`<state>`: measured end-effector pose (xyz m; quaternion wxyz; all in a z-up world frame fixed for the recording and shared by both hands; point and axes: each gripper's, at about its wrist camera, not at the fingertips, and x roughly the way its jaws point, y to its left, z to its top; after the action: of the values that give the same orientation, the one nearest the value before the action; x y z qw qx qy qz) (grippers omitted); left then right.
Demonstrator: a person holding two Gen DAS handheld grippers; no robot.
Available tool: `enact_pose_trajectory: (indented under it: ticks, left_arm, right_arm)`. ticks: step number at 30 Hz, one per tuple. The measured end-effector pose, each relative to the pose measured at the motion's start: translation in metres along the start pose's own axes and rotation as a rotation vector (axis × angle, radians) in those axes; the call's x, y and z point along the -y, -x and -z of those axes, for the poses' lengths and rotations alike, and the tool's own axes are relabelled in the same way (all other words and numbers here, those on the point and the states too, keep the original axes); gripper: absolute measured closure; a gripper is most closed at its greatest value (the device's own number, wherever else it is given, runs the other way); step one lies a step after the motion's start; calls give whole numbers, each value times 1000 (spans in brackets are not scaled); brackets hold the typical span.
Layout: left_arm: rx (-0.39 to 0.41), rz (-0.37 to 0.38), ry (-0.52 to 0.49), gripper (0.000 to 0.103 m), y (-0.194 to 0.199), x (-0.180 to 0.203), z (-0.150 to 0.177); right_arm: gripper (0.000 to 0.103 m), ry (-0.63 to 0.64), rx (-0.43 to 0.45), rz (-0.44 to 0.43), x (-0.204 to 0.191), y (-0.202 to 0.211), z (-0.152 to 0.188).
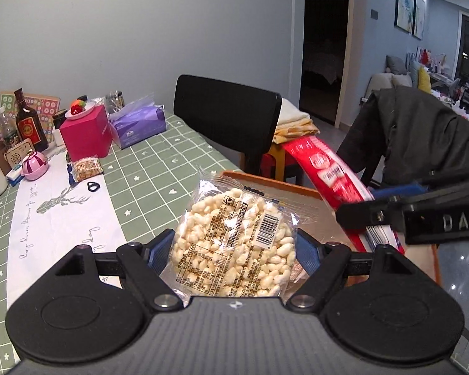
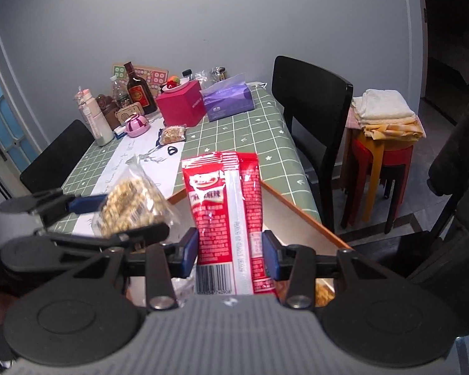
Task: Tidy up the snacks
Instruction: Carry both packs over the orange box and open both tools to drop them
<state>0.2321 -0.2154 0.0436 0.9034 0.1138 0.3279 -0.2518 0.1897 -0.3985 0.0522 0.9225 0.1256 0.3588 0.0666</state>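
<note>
My left gripper (image 1: 234, 251) is shut on a clear pack of white puffed-rice snack (image 1: 234, 243) and holds it above a wooden-rimmed box (image 1: 284, 186) at the table's near edge. My right gripper (image 2: 230, 251) is shut on a red snack packet (image 2: 226, 203), also over the box (image 2: 297, 212). Each gripper shows in the other's view: the right one with its red packet (image 1: 334, 178) at the right, the left one with the rice pack (image 2: 131, 209) at the left. Another snack pack (image 1: 86, 168) lies farther back on the table; it also shows in the right wrist view (image 2: 173, 134).
The green checked tablecloth (image 1: 159, 162) carries a magenta box (image 1: 84, 134), a purple tissue pack (image 1: 139, 123), a dark bottle (image 1: 29, 122), a pink round object (image 1: 34, 165) and a small black ring (image 1: 93, 186). A black chair (image 2: 309, 109) and stacked stools with folded towels (image 2: 384, 118) stand at the right.
</note>
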Motion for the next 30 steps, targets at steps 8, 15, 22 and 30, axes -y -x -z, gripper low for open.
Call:
enact_pose_trajectory:
  ticks: [8, 15, 22, 30]
  left_arm:
    - [-62, -39, -71, 10, -31, 6, 6]
    - [-96, -69, -76, 10, -49, 2, 7]
    - [-144, -82, -90, 10, -64, -2, 17]
    - [-179, -89, -113, 10, -73, 0, 28]
  right_arm:
    - [61, 43, -53, 16, -3, -49, -30]
    - [61, 79, -90, 28, -11, -88, -31]
    - [60, 102, -123, 32, -13, -115, -20]
    - [60, 117, -162, 44, -8, -139, -2]
